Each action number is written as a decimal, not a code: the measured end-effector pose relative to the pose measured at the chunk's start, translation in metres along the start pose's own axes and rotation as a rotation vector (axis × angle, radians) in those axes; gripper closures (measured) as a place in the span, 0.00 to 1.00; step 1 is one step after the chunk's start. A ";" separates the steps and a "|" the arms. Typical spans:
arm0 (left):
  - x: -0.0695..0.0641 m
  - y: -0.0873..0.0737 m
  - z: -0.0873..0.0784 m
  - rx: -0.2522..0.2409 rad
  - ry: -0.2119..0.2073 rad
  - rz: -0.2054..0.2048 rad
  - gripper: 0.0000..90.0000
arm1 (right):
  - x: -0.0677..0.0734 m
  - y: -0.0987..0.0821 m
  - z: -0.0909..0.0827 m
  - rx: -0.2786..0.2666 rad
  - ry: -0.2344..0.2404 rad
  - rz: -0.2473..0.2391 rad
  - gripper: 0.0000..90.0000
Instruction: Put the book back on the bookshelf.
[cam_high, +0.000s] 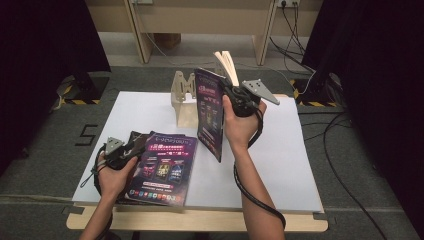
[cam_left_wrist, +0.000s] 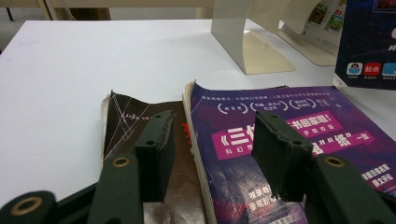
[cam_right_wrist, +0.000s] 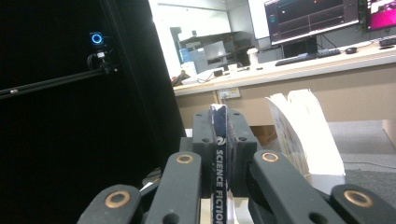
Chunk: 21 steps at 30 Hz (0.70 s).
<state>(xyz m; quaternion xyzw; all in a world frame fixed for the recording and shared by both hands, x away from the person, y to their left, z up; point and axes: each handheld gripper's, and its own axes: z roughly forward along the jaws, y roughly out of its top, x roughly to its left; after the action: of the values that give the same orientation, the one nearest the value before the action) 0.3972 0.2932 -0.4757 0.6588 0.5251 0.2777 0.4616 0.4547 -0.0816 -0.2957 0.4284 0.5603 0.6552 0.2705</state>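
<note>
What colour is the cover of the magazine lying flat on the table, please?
Purple magazine with white lettering; left gripper view shows it best.

You have a white sheet (cam_high: 280, 165) covering the wooden table (cam_high: 200, 220). Near its far edge stands a pale bookend (cam_high: 182, 100), upright, and in the left gripper view its bent foot (cam_left_wrist: 261, 53) lies flat on the white. Cables (cam_high: 340, 150) trail over the grey floor to your right. In the right gripper view a desk (cam_right_wrist: 299, 70) carries monitors (cam_right_wrist: 310, 18).
</note>
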 end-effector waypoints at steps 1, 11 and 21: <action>0.000 0.000 0.000 -0.001 0.000 -0.001 0.53 | 0.000 0.000 0.001 -0.001 -0.001 0.001 0.95; -0.001 -0.001 0.001 0.006 -0.002 0.003 0.53 | 0.000 0.002 0.006 -0.012 -0.022 -0.033 0.95; 0.001 -0.001 0.001 0.004 0.002 -0.001 0.53 | 0.000 0.005 0.014 -0.020 -0.041 -0.033 0.95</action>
<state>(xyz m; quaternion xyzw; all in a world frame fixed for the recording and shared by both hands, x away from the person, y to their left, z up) 0.3977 0.2939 -0.4770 0.6593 0.5264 0.2773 0.4598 0.4676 -0.0758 -0.2911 0.4297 0.5553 0.6471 0.2971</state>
